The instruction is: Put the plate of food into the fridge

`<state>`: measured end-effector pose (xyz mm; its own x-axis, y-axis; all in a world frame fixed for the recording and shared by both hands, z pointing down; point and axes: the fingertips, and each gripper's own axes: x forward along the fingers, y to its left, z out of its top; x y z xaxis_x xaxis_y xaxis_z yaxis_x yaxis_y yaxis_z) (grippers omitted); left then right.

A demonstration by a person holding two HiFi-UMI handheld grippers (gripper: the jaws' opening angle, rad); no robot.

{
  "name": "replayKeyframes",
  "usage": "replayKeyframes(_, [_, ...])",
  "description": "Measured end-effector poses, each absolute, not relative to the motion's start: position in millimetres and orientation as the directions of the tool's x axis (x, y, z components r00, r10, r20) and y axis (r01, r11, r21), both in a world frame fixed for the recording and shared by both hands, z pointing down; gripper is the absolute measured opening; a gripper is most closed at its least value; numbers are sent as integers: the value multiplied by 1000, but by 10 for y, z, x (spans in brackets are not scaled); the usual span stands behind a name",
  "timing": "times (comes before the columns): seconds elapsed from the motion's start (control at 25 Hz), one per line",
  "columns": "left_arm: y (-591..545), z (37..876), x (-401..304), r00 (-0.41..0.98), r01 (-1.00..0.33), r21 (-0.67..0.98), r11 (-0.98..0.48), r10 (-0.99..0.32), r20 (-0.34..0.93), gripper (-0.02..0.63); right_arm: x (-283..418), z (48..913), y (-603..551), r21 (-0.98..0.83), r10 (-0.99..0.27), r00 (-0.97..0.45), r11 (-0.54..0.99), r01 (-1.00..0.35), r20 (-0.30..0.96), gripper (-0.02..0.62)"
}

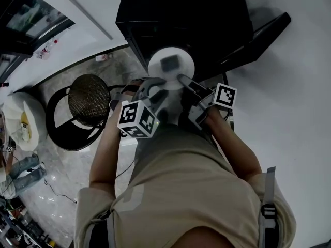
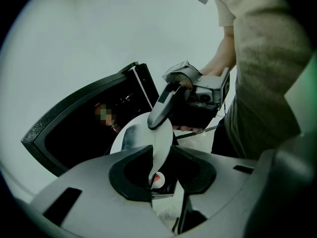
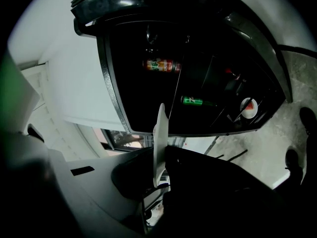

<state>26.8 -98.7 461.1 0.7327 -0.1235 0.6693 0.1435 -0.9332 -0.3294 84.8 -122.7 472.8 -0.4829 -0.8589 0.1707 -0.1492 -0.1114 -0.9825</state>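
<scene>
Room: we stand on a pale marbled floor [image 1: 54, 172], with a round woven stool [image 1: 89, 98] to our left and a low black fridge [image 1: 181, 14] straight ahead.
Fridge: its door [image 1: 261, 32] hangs open to our right, and the dark inside faces us.
Inside: in the right gripper view we see a bottle [image 3: 162, 65] lying high up and a green can [image 3: 194, 101] lower down; we cannot read the shelf edges in the dark.
Plate: the white plate [image 1: 182, 57] is in the air, carried between the two grippers at the mouth of the fridge, on no shelf yet.
Food: a dark lump [image 1: 169, 63] sits near the plate's middle.
Left gripper: the left gripper [image 1: 158, 85] has its jaws closed narrowly on the plate's near-left rim [image 2: 161, 145], which runs between them.
Right gripper: the right gripper [image 1: 184, 79] is clamped the same way on the near-right rim, the plate [image 3: 159, 133] edge-on between its jaws.
Key relation: the fridge opening lies directly ahead of the plate, beyond its far rim, and both grippers hold the side nearer us.
Nearer hand: neither, as far as we can judge; they stand about level on either side.
Next move, as we judge it: push straight forward with the plate flat, so the free far rim goes in first.
Risk: tilting the plate could slide the food off.
</scene>
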Motion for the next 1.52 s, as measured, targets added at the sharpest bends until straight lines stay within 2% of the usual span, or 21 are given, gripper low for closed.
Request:
replayKeyframes(0.32, [-1048,4812,234,727,117,-293,-949,-119,676,109,994,5067,-1235,-980,-873,-445,-163,-116,198,46])
replayKeyframes(0.48, [-1044,4980,247,692,142,-311,-940,-130,710,109,1061,5203,-1256,-985,-886,-431,-152,-85,174,46])
replayKeyframes(1.04, [-1129,5457,428,640,171,-329,-929,-149,753,100,1135,5672,-1309,-977,-890,-403,-196,-87,214,46])
replayKeyframes(1.32, [-1228,5665,545,616,163,-321,-933,-158,772,55,1260,5847,-1427,-974,-897,-380,-208,-90,226,46])
replayKeyframes(1.52, [-1247,5758,584,606,169,-353,-920,-185,773,57,1298,5920,-1456,-971,-895,-376,-223,-83,238,46])
